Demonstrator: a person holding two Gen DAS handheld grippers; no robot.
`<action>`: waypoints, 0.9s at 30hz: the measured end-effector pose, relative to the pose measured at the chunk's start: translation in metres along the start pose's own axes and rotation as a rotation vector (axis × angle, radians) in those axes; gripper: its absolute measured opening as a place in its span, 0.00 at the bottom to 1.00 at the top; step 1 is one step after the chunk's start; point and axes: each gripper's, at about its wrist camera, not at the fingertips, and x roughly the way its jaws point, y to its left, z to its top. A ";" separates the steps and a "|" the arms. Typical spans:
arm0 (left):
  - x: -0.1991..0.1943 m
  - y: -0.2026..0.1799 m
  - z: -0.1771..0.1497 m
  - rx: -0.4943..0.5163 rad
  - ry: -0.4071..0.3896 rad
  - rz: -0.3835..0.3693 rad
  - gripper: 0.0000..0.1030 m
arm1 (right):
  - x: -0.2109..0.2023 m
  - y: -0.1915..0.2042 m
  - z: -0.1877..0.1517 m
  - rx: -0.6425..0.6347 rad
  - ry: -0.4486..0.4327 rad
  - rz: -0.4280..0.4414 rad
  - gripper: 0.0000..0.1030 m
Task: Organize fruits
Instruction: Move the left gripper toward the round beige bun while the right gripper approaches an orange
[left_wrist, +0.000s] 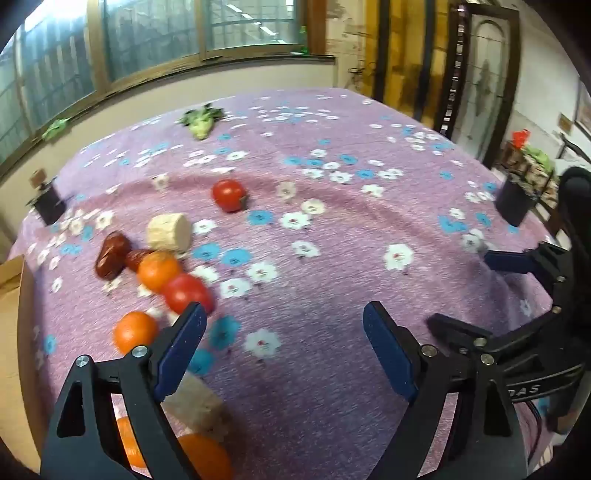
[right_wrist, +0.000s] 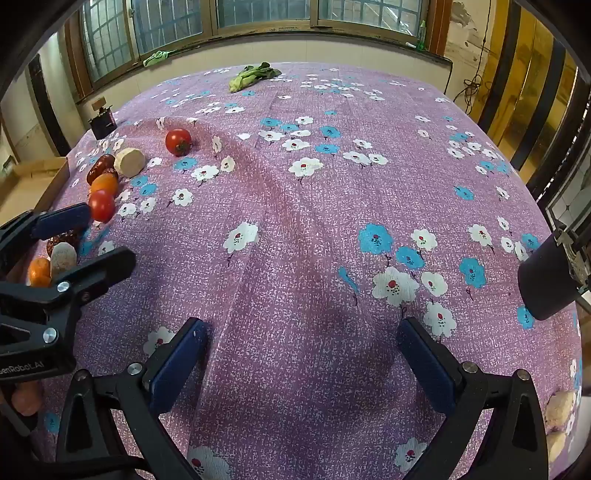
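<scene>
Up above the flowered purple cloth (right_wrist: 295, 206), both the left gripper (left_wrist: 284, 325) and the right gripper (right_wrist: 301, 334) gape wide, holding nothing. Fruits line the cloth's left edge: a tomato (left_wrist: 187, 292) touching an orange (left_wrist: 158, 268), dates (left_wrist: 110, 254) behind. Another tomato (right_wrist: 178, 141) sits apart, farther in.

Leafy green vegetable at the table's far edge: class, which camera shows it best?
Right wrist view: the leafy green vegetable looks sharp, leaves distinct. The left wrist view shows it too, but motion-blurred.

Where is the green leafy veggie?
The leafy vegetable lies alone at the table's far edge near the window, well beyond the lone tomato; both views show it top centre-left.
</scene>
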 end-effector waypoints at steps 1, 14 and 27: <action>-0.003 -0.002 0.002 -0.014 -0.019 0.021 0.85 | 0.000 0.000 0.000 0.000 0.000 0.000 1.00; -0.048 0.005 -0.015 -0.011 -0.131 0.073 0.85 | 0.002 0.000 0.001 -0.002 -0.002 -0.003 1.00; -0.060 0.015 -0.033 -0.035 -0.102 0.114 0.85 | 0.002 0.003 0.001 0.041 0.006 -0.011 1.00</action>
